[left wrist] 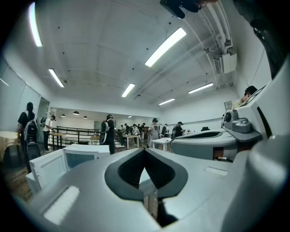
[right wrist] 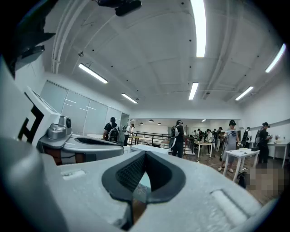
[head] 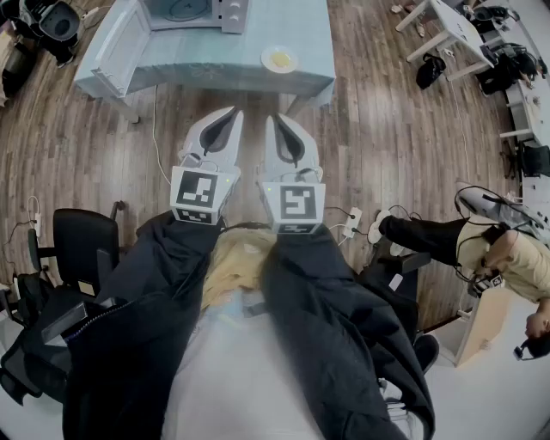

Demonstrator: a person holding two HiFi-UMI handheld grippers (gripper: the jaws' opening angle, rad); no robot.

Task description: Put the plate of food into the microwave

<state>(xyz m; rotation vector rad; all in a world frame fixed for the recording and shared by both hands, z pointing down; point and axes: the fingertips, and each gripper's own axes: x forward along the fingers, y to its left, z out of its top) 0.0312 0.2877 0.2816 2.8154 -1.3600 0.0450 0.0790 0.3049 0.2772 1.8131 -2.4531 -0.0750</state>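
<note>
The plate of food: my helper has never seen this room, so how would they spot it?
Find the table draped in pale blue, with the open-doored white microwave at its far edge. The plate sits alone on it, nearer the front edge and right of the microwave. It is the only small round dish there, white with yellow food.

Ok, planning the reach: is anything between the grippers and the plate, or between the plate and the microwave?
Nothing visible. Only floor lies between the left gripper, the right gripper and the plate; the table is bare from there to the microwave, whose door is open.
</note>
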